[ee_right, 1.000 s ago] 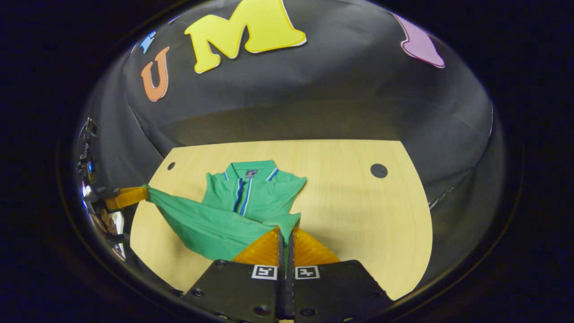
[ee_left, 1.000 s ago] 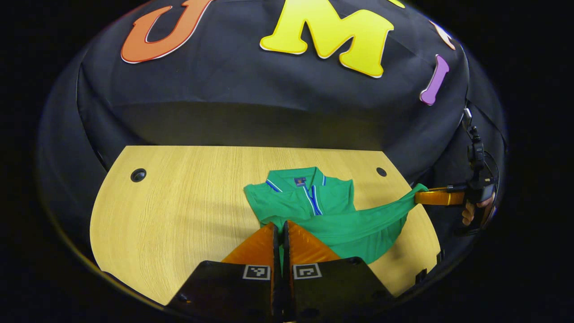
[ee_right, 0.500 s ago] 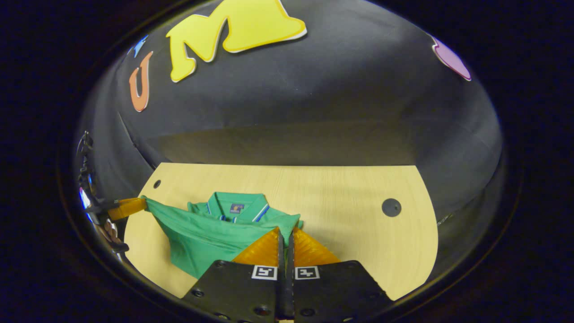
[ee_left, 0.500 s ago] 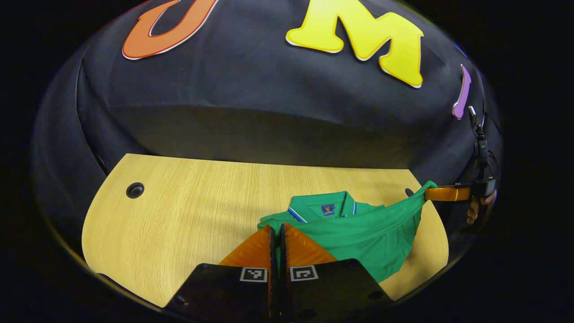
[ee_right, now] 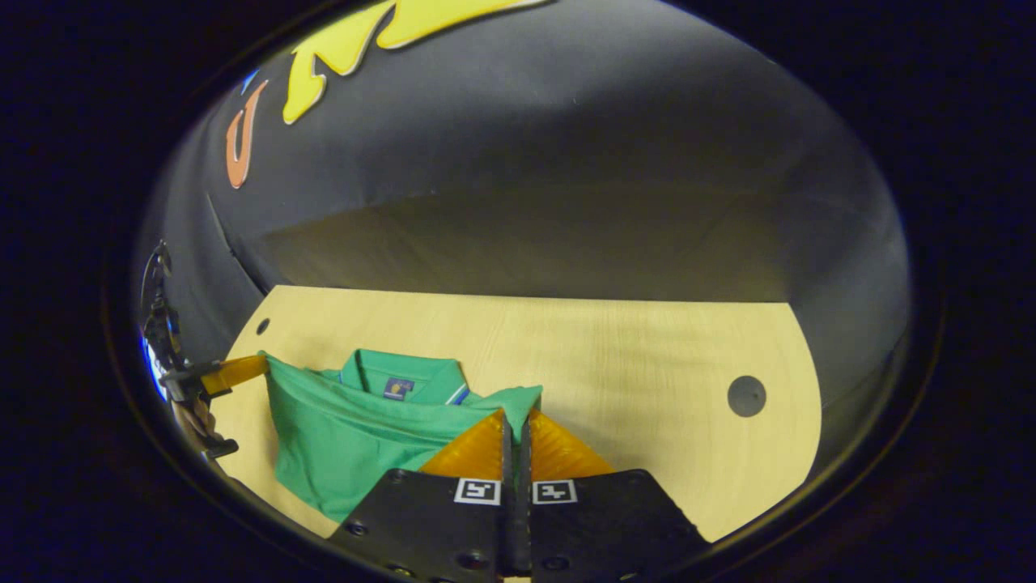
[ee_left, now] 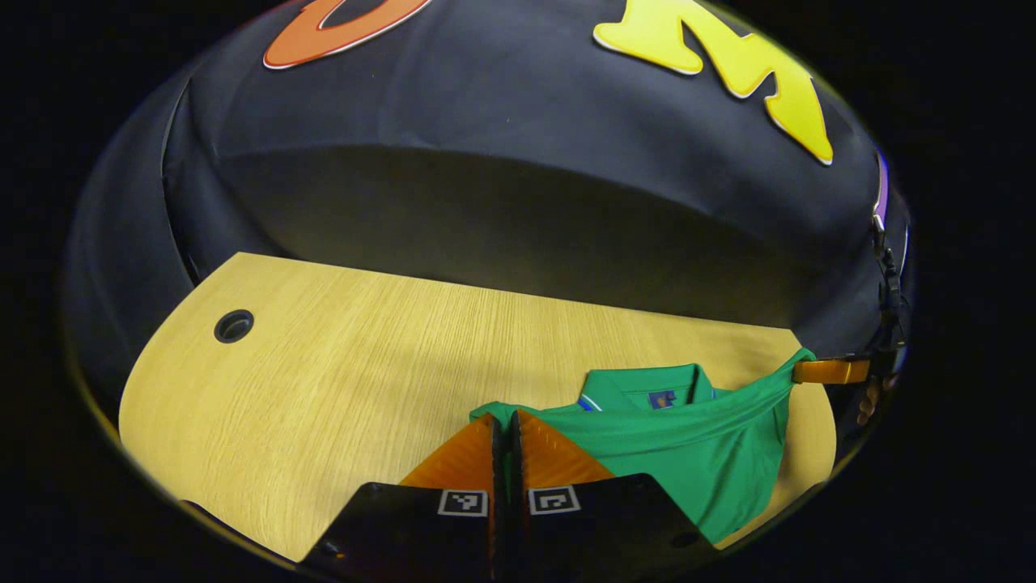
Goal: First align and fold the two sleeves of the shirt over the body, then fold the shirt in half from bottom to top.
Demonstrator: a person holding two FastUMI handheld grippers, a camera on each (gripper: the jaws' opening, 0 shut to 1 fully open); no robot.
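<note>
While both grippers hang above the table (ee_left: 324, 380), each one has a bottom corner of the green shirt (ee_left: 696, 453) pinched tight. The left gripper (ee_left: 506, 425) is clamped shut on the hem corner, its two fingers pressed together with a thin bit of green cloth squeezed between them. Same deal with the right gripper (ee_right: 515, 421), closed on the other corner with no gap at all. From the left gripper view you can spot the right gripper off at the right edge, with a hand (ee_left: 870, 401) behind it, and the hem stretched in a line between the two. The bottom edge is lifted up and sits over the shirt body, so just the collar (ee_right: 401, 376) peeks out behind it. The shirt lies toward the near side of the wooden table, and a round hole (ee_left: 233, 325) in the tabletop sits well off to the side.
</note>
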